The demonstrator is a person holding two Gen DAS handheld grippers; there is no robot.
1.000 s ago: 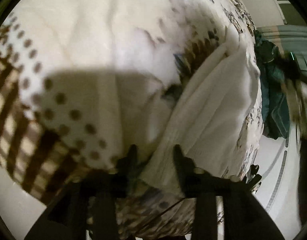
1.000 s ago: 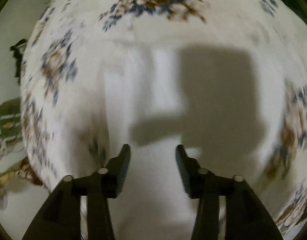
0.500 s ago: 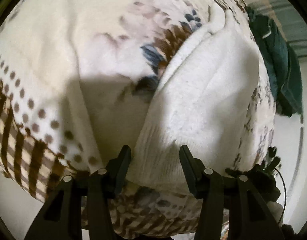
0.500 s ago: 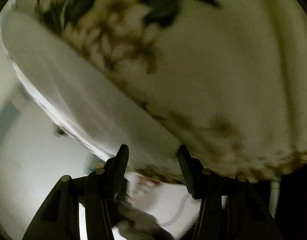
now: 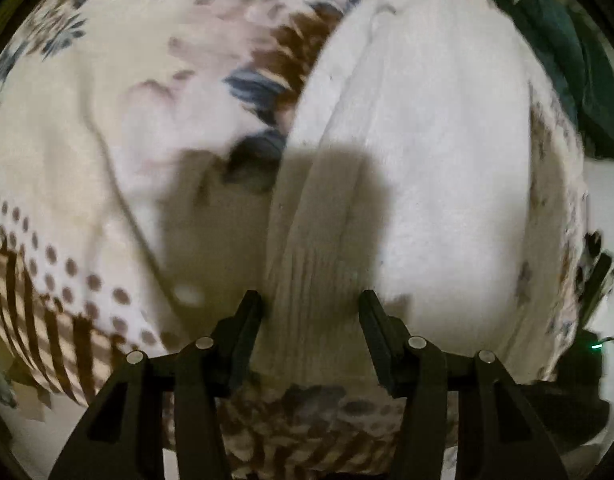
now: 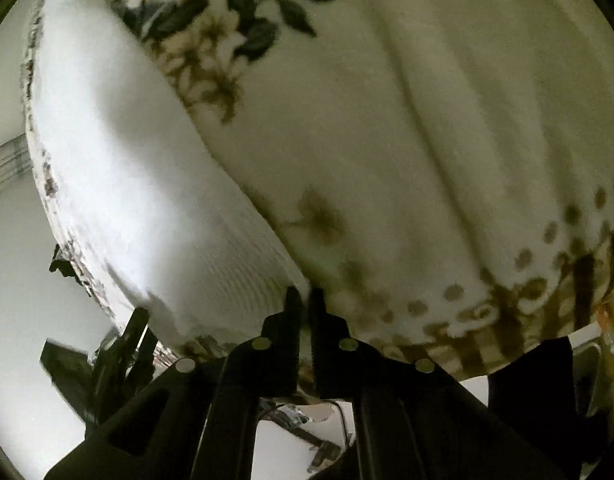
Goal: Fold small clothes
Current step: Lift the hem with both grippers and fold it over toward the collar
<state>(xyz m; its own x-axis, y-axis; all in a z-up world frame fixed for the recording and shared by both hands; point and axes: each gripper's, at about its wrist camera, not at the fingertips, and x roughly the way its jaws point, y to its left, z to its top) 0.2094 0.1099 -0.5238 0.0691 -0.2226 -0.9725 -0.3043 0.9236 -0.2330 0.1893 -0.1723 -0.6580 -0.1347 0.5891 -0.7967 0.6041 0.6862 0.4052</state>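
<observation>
White ribbed knit garment (image 5: pixel 407 168) lay at 12 o'clock on floral fleece blanket (image 5: pixel 107 120), soft and floppy; left gripper (image 5: pixel 310 312) spread over its ribbed hem, right gripper (image 6: pixel 306 300) clenched on hem corner.

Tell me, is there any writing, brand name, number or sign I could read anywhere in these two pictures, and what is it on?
None: no readable text in either view.
White knitted garment: plain ribbing, no label showing.
Floral blanket: only printed flowers, dots and stripes.
Dark green cloth: a pale mark, too small and blurred to read.
Left gripper and right gripper: plain black, unmarked.
</observation>
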